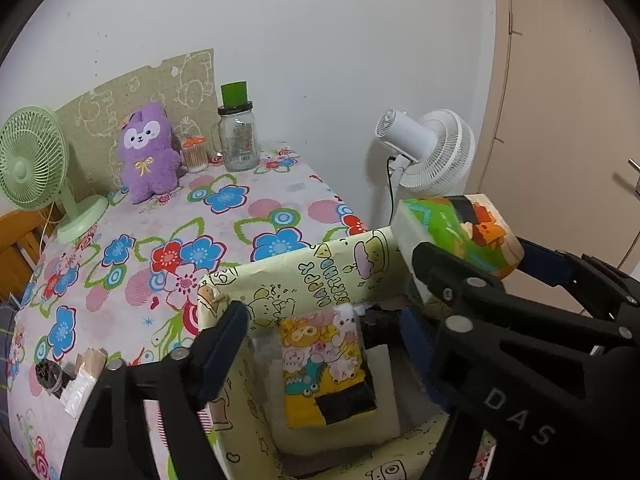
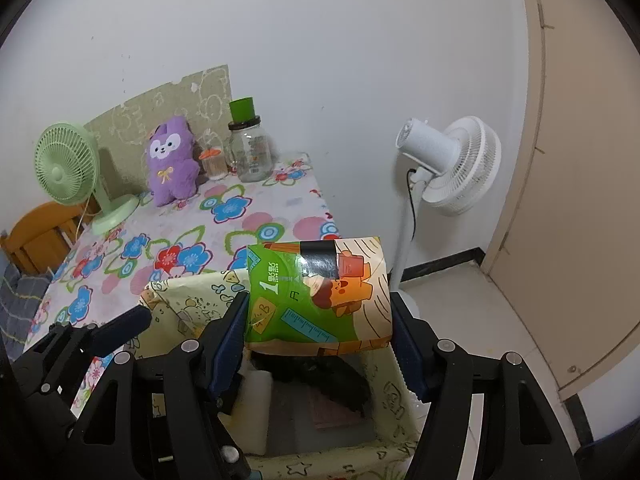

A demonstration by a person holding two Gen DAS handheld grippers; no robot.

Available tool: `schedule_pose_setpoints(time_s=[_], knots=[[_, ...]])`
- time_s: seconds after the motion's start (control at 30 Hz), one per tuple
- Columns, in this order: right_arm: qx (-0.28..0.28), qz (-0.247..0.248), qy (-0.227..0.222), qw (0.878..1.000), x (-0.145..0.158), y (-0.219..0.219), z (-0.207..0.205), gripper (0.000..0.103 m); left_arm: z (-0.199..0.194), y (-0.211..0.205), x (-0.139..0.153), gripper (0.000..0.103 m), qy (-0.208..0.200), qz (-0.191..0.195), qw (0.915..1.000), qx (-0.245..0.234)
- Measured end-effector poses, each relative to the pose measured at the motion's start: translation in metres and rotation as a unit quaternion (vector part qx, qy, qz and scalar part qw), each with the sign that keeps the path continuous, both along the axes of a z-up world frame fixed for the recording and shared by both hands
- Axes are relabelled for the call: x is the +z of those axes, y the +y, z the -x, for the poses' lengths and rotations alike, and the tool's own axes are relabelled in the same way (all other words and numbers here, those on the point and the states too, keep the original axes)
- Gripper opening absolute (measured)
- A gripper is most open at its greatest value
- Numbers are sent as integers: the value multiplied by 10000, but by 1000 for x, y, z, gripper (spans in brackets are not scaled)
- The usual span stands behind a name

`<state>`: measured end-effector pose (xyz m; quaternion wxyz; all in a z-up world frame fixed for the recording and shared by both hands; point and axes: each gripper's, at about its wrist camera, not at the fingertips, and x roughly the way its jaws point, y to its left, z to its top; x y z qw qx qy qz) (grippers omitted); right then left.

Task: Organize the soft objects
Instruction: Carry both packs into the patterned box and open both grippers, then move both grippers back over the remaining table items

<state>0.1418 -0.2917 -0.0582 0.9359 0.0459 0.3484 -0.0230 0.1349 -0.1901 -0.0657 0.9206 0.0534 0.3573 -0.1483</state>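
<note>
Tissue packs: two. One green-and-orange tissue pack [image 2: 320, 292] is held in the air above the storage box [image 1: 320, 276]; a second cartoon-printed pack [image 1: 326, 364] lies inside the box on a pale cushion [image 1: 384, 408].
Plush toys: one purple plush [image 1: 148, 152] sits upright at the back of the bench [image 1: 168, 240], against the wall board.
Fans: two. A green desk fan [image 1: 30, 160] stands on the bench's left edge; a white standing fan [image 1: 432, 152] stands on the floor beyond the bench.
Jars: one clear glass jar [image 1: 238, 140] with a green top, and just beside it a small swab container [image 1: 195, 154] with an orange lid.
Right gripper [image 2: 320, 334]: jaws clenched on the green-and-orange tissue pack, gripping its two sides over the open box.
Left gripper [image 1: 320, 344]: jaws released, spread wide; it hovers over the box, one finger near the box's left wall, holding nothing.
Writing: the box wall reads "HAPPY BIRTHDAY", upside down from the left wrist view; the held pack shows a large "1" with small characters too small to read; "DAS" is printed on the right gripper's arm as it shows in the left wrist view.
</note>
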Motion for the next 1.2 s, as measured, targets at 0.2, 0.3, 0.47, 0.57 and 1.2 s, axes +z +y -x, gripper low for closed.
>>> schedule_pose_setpoints(time_s=[0.2, 0.3, 0.47, 0.57, 1.2], knots=[[190, -85, 89, 9997, -6, 7, -6, 69, -1, 1, -1, 91, -19, -127, 9999, 2], [321, -65, 96, 9994, -9, 15, -6, 72, 0, 3, -1, 94, -19, -178, 9998, 13], [418, -106, 38, 9991, -7, 23, -2, 80, 2, 10, 0, 95, -29, -201, 9998, 67], [394, -70, -31, 9992, -4, 28, 1, 88, 4, 16, 2, 95, -45, -208, 9997, 135], [374, -38, -463, 9982, 29, 77, 40, 95, 45, 67, 35, 98, -504, -181, 9981, 291]])
